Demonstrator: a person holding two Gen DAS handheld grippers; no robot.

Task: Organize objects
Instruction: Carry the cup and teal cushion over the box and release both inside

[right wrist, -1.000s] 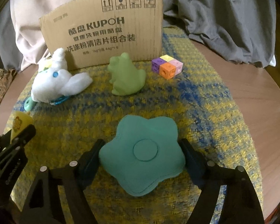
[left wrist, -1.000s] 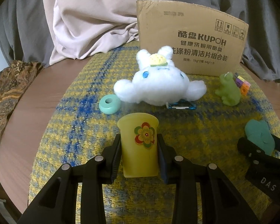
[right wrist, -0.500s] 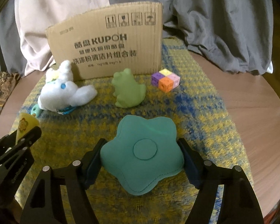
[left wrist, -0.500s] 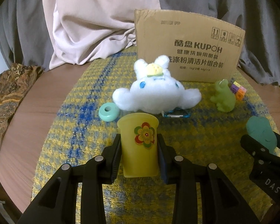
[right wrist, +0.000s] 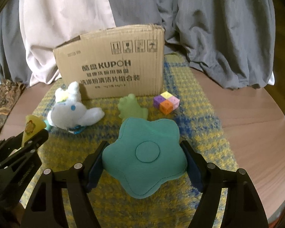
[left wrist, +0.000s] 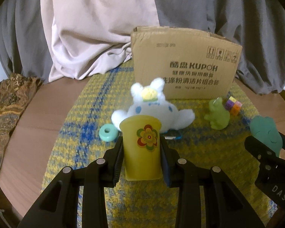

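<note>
Two grips: smooth yellow cup (left wrist: 141,149), padded teal star cushion (right wrist: 145,156), woven mat (right wrist: 195,114)

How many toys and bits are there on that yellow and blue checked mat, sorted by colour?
Green or teal: 3, a teal star-shaped cushion, a green rubber frog, a teal plastic ring
Yellow: 1, a flower-sticker plastic cup
White: 1, a plush bunny
Multicoloured: 1, a cube block
Brown: 1, a cardboard box
Total: 7
</note>
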